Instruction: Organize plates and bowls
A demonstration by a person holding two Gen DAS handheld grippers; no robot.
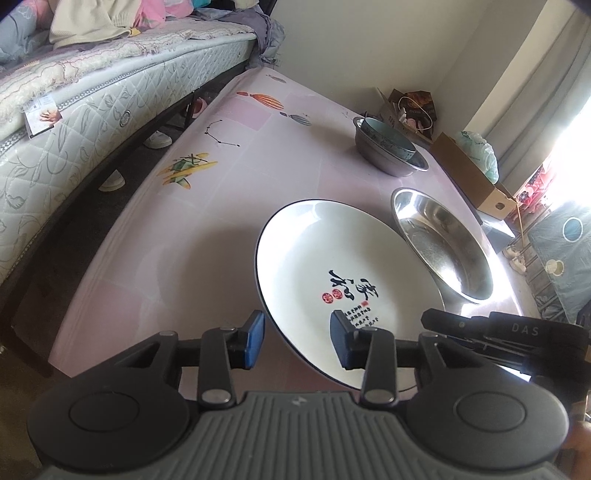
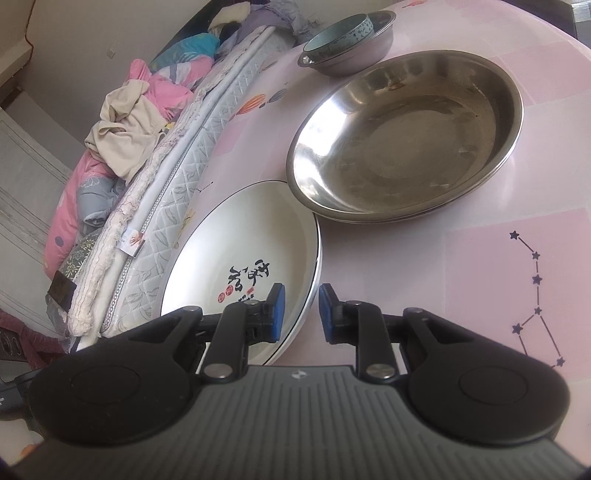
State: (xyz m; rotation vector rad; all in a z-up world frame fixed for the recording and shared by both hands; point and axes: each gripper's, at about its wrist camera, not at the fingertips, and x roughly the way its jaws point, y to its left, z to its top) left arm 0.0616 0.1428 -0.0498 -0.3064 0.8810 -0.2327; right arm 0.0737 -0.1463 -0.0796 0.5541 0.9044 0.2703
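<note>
A white plate (image 1: 332,258) with black calligraphy lies on the pink table (image 1: 207,229), its near rim running between the blue pads of my left gripper (image 1: 298,339). That gripper is open, with neither pad touching the rim. In the right wrist view, the same plate (image 2: 243,243) has its right rim pinched by my right gripper (image 2: 301,314), one pad inside the rim and one outside. A wide steel plate (image 1: 443,243) (image 2: 406,140) sits just beyond. Farther back, a steel bowl (image 1: 384,162) (image 2: 365,55) holds a blue-green ceramic bowl (image 1: 388,136) (image 2: 336,35).
A bed with a quilted mattress (image 1: 74,129) (image 2: 162,206) runs along the table's left side, with shoes (image 1: 159,139) under it. A cardboard box (image 1: 476,181) and bags stand off the far right edge. Bare tablecloth (image 2: 517,258) lies right of the plates.
</note>
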